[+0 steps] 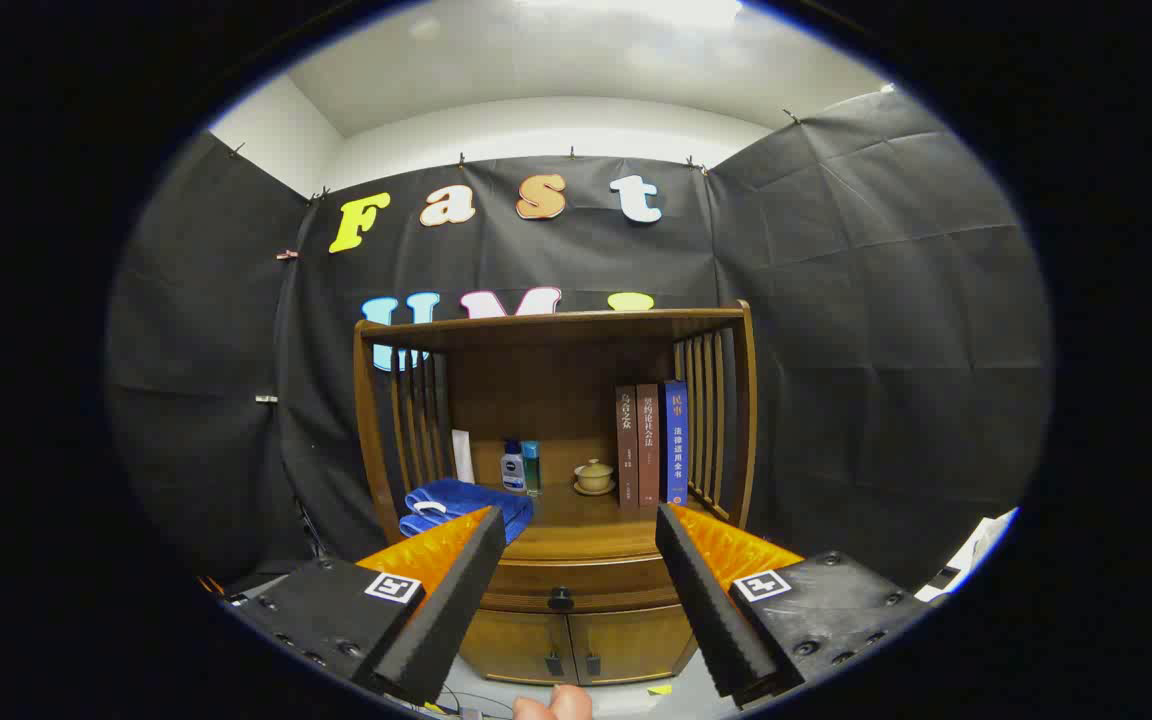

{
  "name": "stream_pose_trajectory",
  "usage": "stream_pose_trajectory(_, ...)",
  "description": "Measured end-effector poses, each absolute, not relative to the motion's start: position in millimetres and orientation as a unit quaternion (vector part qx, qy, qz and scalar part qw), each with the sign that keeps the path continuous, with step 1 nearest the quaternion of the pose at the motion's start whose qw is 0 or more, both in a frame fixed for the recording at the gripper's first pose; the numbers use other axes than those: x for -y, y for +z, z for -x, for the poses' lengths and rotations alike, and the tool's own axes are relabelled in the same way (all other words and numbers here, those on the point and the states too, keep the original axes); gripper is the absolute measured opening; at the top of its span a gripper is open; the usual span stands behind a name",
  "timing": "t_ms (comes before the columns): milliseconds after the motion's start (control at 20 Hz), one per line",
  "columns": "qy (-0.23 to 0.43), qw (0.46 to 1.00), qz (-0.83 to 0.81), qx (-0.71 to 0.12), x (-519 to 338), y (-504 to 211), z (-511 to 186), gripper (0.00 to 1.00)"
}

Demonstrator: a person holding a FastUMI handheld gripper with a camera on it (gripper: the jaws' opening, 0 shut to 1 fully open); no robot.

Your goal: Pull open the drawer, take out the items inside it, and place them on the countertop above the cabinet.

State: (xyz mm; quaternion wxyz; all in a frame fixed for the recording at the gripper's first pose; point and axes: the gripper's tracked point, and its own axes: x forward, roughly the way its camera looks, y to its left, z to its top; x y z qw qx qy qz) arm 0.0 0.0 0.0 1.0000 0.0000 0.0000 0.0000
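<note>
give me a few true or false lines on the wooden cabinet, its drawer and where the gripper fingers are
1. The wooden cabinet's drawer with the round black knob is closed. True.
2. The gripper is shut on the knob. False: its fingers are spread wide, the knob beyond them, untouched.
3. A folded blue towel lies on the wooden countertop. True.
4. Three upright books lean on the left slatted side. False: they stand by the right side.
5. The small lidded ceramic cup sits inside the drawer. False: it stands on the countertop.

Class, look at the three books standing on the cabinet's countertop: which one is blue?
The blue book is the end one, next to the slatted side rail; the two books beside it are brown. The gripper is open, jaws apart before the closed drawer.
</note>
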Motion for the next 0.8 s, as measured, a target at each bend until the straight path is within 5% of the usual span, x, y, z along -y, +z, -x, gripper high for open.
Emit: stream_pose_trajectory(800, 0.005, 1.000, 0.002, 0.001, -3.4, 2.3, 0.0, 0.98)
